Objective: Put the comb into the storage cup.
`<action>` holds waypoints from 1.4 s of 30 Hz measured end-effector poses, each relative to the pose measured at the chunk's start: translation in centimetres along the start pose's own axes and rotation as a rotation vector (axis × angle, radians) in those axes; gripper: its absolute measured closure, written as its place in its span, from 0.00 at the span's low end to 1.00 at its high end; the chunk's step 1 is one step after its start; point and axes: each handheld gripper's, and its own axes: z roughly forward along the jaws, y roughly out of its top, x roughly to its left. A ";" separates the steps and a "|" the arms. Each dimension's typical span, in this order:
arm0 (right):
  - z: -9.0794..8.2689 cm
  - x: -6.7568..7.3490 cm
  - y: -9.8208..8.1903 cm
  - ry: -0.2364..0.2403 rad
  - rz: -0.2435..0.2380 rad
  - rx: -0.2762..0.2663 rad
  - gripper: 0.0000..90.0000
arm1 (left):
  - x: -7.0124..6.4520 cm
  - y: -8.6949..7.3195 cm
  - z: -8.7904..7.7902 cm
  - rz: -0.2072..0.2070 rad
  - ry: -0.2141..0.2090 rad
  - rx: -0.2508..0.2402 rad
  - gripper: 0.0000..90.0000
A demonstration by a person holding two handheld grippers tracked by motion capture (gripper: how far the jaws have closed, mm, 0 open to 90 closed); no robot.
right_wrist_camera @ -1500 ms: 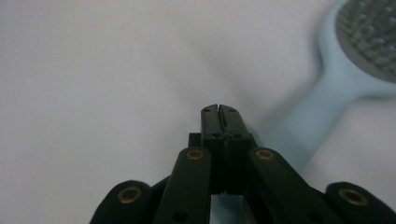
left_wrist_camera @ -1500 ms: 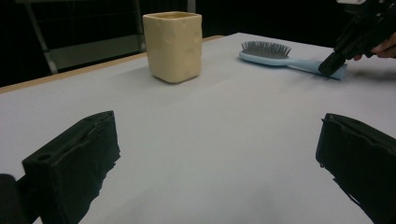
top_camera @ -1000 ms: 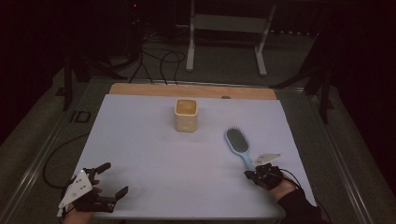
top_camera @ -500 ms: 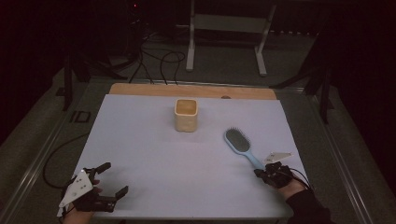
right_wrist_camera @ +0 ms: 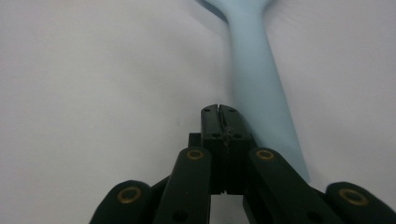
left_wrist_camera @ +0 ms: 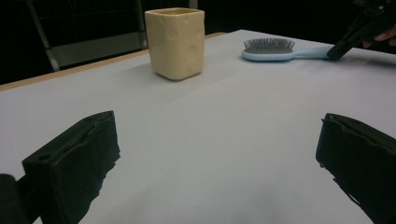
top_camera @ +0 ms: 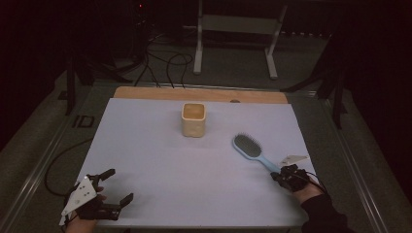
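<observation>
The left gripper (top_camera: 112, 187) rested at the near left corner of the white table (top_camera: 155, 145), well apart from the cup, its jaws spread wide with nothing between them. The right gripper (top_camera: 275, 176) lay near and right of the cup, its jaws pressed together and empty, their tips at the handle end of the blue hairbrush (top_camera: 251, 149). The hairbrush lay flat, bristles up, right of the cup. The yellow cup (top_camera: 194, 119) stood upright farther back, near the table's middle.

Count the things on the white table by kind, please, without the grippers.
Hairbrush, light blue: 1
Cup, cream yellow: 1
Total: 2
</observation>
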 end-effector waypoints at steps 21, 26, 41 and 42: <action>-1.9 0.6 2.7 0.018 -0.100 -0.026 0.95 | 0.0 0.0 0.0 0.002 0.000 0.001 0.00; -2.7 0.2 4.3 0.009 -0.134 -0.028 0.87 | 0.0 0.0 0.0 0.002 0.000 0.000 0.00; -2.3 -0.7 6.8 0.089 -0.184 0.038 0.27 | -0.1 0.0 -0.1 0.004 0.002 0.001 0.00; -2.1 -0.8 6.9 0.099 -0.179 0.046 0.24 | -0.1 0.1 -0.1 0.007 0.002 0.001 0.00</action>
